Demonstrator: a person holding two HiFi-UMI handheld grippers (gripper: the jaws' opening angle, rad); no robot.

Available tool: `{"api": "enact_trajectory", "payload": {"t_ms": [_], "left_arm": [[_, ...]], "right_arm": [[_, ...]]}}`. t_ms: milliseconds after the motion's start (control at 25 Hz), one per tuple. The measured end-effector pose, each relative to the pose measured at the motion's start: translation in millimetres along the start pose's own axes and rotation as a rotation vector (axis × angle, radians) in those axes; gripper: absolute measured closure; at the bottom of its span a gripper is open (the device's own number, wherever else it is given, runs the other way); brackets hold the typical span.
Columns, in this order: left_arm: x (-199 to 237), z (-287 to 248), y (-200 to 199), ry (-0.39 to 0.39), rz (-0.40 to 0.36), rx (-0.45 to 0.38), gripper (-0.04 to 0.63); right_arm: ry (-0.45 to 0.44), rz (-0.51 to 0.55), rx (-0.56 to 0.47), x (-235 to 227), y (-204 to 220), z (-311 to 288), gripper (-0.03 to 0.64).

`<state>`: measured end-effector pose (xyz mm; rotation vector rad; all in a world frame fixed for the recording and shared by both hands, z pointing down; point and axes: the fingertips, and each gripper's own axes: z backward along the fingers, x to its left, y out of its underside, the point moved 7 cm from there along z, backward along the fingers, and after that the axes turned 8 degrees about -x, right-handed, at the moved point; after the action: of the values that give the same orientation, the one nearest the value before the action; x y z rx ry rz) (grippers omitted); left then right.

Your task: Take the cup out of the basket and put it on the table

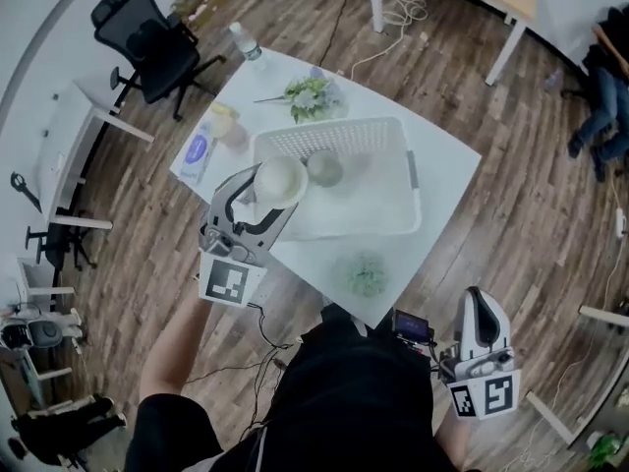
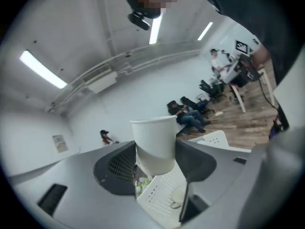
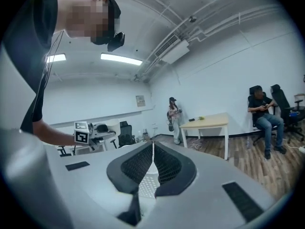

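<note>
A white paper cup hangs in the air over the left end of the white perforated basket. My left gripper is shut on it. In the left gripper view the cup stands upright, its lower half pinched between the two dark pads, and my left gripper is above the basket. My right gripper is low at the right, off the white table, near the person's hip. Its jaws are shut with nothing between them.
A grey-green round thing lies in the basket. On the table are a flower bunch, a bottle, a blue-labelled packet and a green fuzzy ball. A black office chair stands beyond the table's left corner.
</note>
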<state>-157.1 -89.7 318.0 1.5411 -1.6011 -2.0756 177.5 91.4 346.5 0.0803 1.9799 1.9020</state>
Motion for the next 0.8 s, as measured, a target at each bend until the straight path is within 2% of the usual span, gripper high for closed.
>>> {"api": "enact_trajectory", "payload": {"t_ms": [160, 240, 480, 800], "left_arm": [[27, 88, 36, -0.273, 0.248, 0.072, 0.339], [32, 123, 55, -0.333, 0.284, 0.102, 0.339], [13, 177, 111, -0.411, 0.358, 0.166, 0.339], [-22, 187, 183, -0.432, 0.496, 0.148, 0.339]], "right_arm": [[-0.082, 0.022, 0.019, 38, 3, -30, 0.591], [-0.114, 0.033, 0.03, 57, 3, -40, 0.591], [-0.163, 0.073, 0.075, 89, 5, -53, 0.591], [-0.191, 0.134, 0.151, 145, 13, -68, 0.591]]}}
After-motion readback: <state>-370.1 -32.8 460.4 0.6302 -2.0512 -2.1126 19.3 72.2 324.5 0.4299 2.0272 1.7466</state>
